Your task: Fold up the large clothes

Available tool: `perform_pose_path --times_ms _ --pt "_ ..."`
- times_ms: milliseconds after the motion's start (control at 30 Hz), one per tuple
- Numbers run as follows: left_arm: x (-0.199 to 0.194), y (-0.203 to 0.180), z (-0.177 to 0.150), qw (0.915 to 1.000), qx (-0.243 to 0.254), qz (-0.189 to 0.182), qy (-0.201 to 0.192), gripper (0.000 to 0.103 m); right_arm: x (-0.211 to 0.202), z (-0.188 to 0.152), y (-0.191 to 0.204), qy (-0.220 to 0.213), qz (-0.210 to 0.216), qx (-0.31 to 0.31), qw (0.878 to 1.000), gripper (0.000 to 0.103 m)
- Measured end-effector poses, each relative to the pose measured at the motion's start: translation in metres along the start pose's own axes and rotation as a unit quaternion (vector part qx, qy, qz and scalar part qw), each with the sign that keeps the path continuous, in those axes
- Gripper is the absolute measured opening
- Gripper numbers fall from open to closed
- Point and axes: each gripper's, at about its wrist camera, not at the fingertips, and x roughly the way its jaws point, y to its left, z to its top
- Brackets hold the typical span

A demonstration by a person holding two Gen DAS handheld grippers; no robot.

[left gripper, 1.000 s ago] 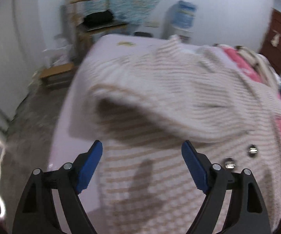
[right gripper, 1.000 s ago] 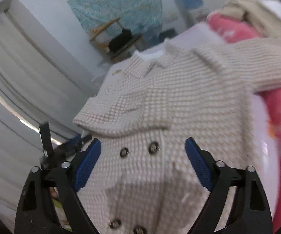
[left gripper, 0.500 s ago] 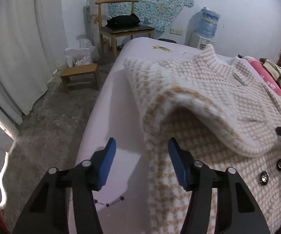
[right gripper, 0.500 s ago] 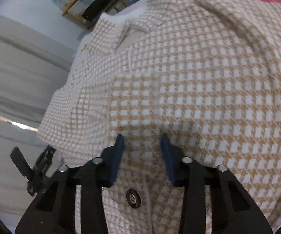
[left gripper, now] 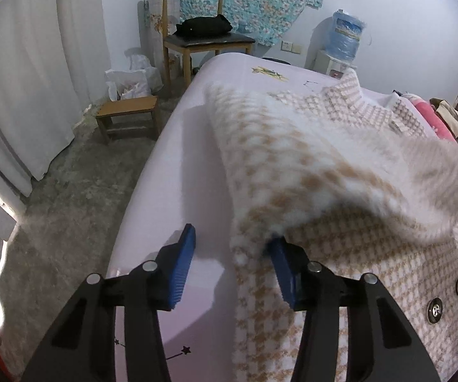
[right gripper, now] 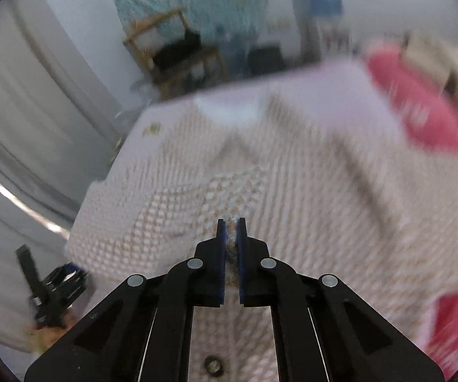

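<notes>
- The houndstooth coat [left gripper: 308, 172] lies on the lilac bed [left gripper: 171, 172], spread over most of it, collar toward the far end of the bed.
- Your right gripper [right gripper: 231, 232] is pinched together on a fold of the coat's front; a tuft of cloth shows between the blue pads, and the fabric rises to them in a peak.
- Your left gripper [left gripper: 233, 262] is closing. The coat's near side edge sits between its jaws; the pad on the coat side [left gripper: 281, 273] is tucked under a raised flap, while the other pad [left gripper: 181, 270] stands apart over bare sheet. Whether the cloth is pressed yet, you cannot tell.
- The raised flap is blurred, and its shadow falls across the coat's front just beyond your left gripper.
- On the curtain side of the bed a strip of bare sheet runs along the coat's edge, down to the rounded bed corner.
- Past that bed edge there is open grey floor [left gripper: 70, 197], then a low wooden stool [left gripper: 127, 117] and a chair [left gripper: 197, 31] near the bed's far corner.
- On the bed's other side a pink blanket [right gripper: 419, 108] and piled clothes crowd the coat's edge.
</notes>
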Motion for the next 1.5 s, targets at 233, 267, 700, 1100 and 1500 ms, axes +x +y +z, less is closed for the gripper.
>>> perform_pose_path --times_ms 233,267,700,1100,1500 --pt "-0.003 -0.007 -0.005 0.9998 0.017 -0.009 0.002 0.043 0.020 -0.009 -0.044 0.007 -0.100 0.001 0.995 0.004" --pt "-0.002 -0.007 -0.005 0.9998 0.017 -0.009 0.004 0.043 0.034 -0.016 -0.053 0.026 -0.110 0.003 0.994 0.005" --pt "-0.054 0.013 0.001 0.9971 0.004 -0.072 -0.025 0.043 0.010 -0.019 -0.058 -0.024 -0.097 -0.012 0.995 0.020" --pt "0.053 -0.010 0.084 0.9758 -0.042 -0.201 0.074 0.038 0.066 -0.034 -0.043 0.031 -0.076 -0.064 0.995 0.021" --pt "0.095 0.011 0.127 0.9765 -0.101 -0.181 0.059 0.031 0.078 -0.019 -0.046 0.023 -0.074 -0.067 0.995 0.025"
